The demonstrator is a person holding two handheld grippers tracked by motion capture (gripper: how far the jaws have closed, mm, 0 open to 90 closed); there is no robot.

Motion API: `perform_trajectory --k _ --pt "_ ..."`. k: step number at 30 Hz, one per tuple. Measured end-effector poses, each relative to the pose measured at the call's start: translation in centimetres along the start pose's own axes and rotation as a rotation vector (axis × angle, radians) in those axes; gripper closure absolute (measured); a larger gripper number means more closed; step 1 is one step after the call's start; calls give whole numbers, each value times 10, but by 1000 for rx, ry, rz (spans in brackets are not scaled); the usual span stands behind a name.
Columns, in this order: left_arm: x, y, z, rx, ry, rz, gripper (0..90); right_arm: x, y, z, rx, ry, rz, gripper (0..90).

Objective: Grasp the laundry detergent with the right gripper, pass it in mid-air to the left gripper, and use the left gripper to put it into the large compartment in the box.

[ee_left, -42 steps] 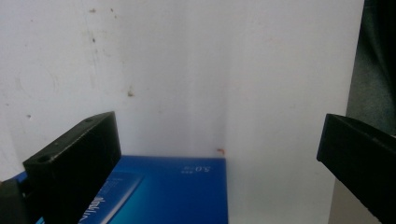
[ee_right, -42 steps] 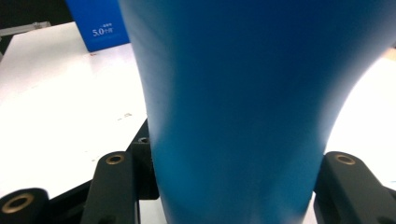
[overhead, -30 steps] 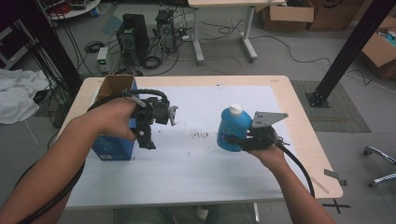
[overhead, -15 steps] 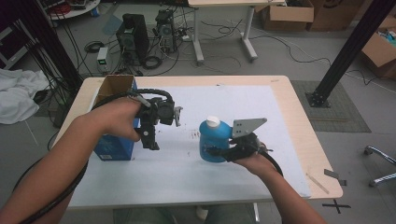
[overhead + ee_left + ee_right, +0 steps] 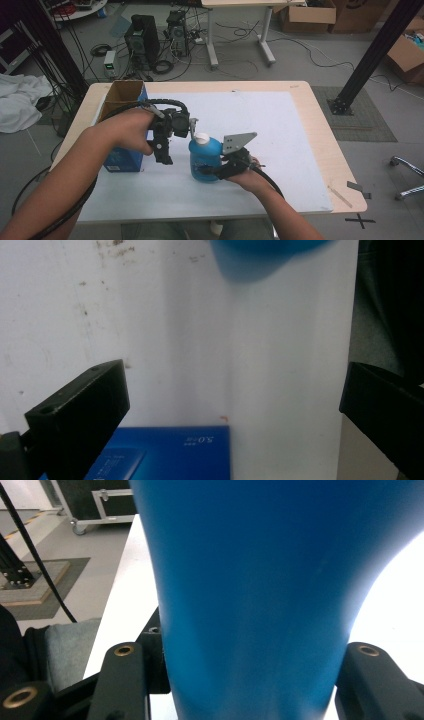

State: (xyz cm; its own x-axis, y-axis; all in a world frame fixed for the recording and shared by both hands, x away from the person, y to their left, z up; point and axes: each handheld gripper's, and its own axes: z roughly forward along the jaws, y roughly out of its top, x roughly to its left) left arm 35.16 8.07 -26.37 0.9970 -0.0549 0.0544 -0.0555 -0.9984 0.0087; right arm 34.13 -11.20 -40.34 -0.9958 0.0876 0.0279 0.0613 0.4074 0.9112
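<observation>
A blue plastic bottle (image 5: 205, 160) with a white cap stands upright near the middle of the white-topped table (image 5: 280, 130). It is clamped low on its body in the right gripper (image 5: 212, 172).

Wooden worktop (image 5: 320, 125) carries a white sheet (image 5: 280, 130). An open blue carton (image 5: 122, 127) sits at the sheet's left edge; a blue bottle (image 5: 205, 160) stands on the sheet just right of the carton.

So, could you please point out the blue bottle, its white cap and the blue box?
blue bottle (image 5: 205, 160), high view, on the middle of its body.
white cap (image 5: 201, 137), high view, on the top of the cap.
blue box (image 5: 120, 161), high view, on its blue front side near the bottom.
</observation>
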Motion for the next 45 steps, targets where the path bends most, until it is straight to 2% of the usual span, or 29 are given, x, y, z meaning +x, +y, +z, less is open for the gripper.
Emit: perform_trajectory --k 4,12,23,34,45 --pt "-2 1 -1 -3 -1 2 1 -2 3 13 2 14 -2 450" --pt "-4 6 -7 -33 -9 10 1 -7 7 23 20 23 -7 450" --pt "-5 25 -5 -25 4 41 1 -8 15 28 28 33 -20 451" --pt "-5 32 0 -16 23 35 4 -8 19 31 20 40 -36 451" --pt "-4 34 3 -7 58 32 72 -6 20 33 27 46 -35 452"
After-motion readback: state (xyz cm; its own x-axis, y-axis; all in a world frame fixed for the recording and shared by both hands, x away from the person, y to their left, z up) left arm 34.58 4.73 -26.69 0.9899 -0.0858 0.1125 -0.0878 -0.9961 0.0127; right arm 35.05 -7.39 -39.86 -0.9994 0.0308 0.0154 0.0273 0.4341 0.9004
